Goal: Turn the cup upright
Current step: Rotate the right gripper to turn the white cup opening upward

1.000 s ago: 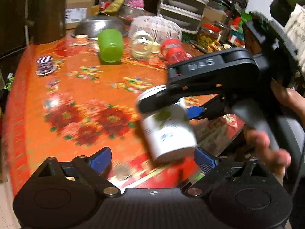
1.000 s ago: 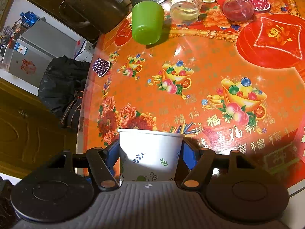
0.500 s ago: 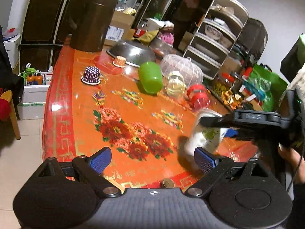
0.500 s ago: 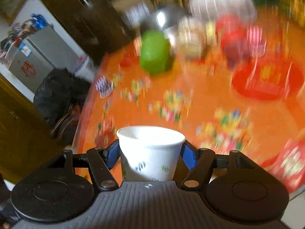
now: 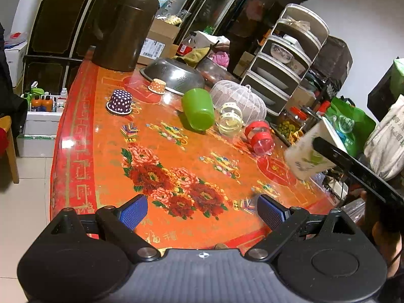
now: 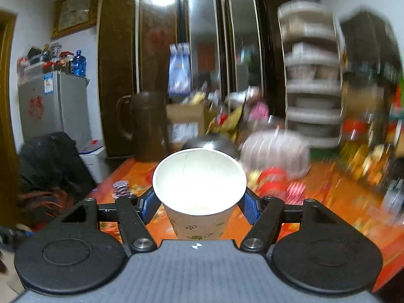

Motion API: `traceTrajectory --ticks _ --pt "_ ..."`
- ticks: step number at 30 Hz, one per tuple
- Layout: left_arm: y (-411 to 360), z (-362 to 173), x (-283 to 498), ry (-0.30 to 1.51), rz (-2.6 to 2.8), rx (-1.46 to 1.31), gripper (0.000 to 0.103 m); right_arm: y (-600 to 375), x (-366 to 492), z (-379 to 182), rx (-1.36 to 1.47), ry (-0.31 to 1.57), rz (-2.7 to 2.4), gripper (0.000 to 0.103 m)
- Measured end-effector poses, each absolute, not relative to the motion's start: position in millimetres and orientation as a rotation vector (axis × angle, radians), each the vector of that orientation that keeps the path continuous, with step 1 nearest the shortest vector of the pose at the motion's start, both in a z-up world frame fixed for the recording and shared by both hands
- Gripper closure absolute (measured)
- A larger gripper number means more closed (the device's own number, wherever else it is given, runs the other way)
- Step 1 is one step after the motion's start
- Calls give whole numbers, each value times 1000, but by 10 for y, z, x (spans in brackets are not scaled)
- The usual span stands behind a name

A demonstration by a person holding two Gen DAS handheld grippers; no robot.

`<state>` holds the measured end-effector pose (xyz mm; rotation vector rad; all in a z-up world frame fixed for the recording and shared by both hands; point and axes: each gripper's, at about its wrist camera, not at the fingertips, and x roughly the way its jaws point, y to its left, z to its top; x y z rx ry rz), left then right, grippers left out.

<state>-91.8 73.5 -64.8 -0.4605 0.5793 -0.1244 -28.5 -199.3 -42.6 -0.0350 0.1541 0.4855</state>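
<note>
While right gripper (image 6: 199, 203) hides cup (image 6: 199, 189) tilt, left view shows slant

Worktop (image 5: 83, 151): orange-red glossy cover, peony and gold print. Floor (image 5: 25, 202): pale tile, left of worktop. Dark wood cabinet (image 6: 202, 38) with glossy doors along far wall; ceiling light reflected in one door. White wall (image 5: 358, 12) at right. Tiered rack (image 5: 285, 65) of covered dishes at worktop's far right. Grey fridge (image 6: 53, 103) by left wall, blue bottle (image 6: 78, 63) on top. Framed picture (image 6: 73, 12) above fridge.
</note>
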Motion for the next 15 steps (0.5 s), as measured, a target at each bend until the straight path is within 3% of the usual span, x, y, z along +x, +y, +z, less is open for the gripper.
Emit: traceTrajectory --ticks 7,15 --pt "705 -568 -1022 486 -148 -455 8 -2082 -387 -563 -36 70 509 36" --pt "627 -585 -989 499 -155 -453 8 -2100 -391 -835 15 48 493 37"
